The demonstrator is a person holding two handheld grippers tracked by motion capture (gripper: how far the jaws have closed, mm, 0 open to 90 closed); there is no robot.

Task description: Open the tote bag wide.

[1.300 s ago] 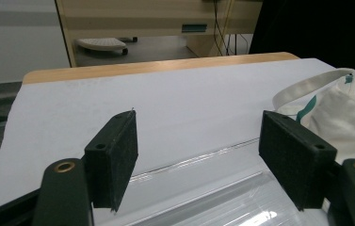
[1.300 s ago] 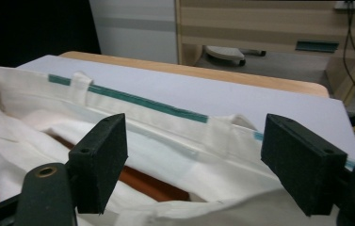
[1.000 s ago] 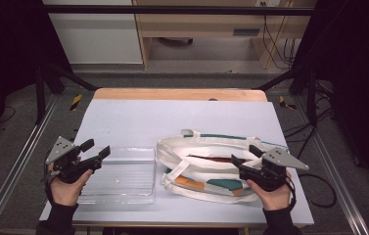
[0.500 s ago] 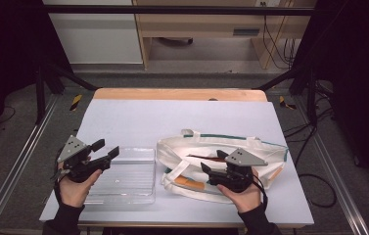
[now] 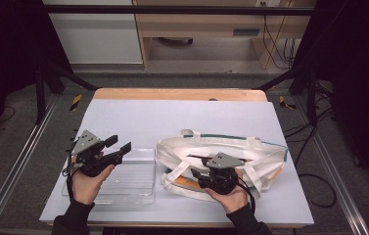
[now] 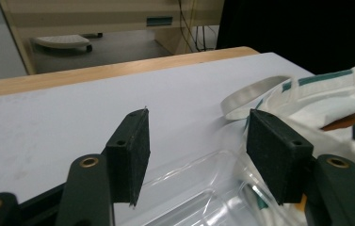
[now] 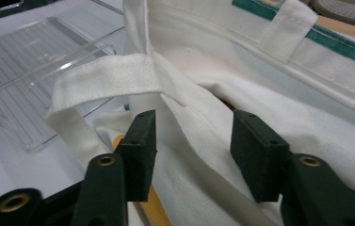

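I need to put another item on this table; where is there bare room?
The far half of the table is bare, from the wooden edge down to the tote bag and clear tray. The near strip is crowded: tray on the left, bag on the right, each with a gripper over it.

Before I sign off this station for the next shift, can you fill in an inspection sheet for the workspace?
Surface: pale grey table with a wooden far edge; far half bare.
Job's things: white cloth bag with green trim, lying open on its side; clear plastic tray just left of it.
Clutter: nothing seen on the table.
Grippers: left gripper over the tray, fingers apart, nothing between them. Right gripper at the bag's opening, its jaws just closing, bag cloth between them, not yet pinched.
Cables: black cable on the floor to the right.
Surroundings: wooden bench behind, dark curtains at the sides.
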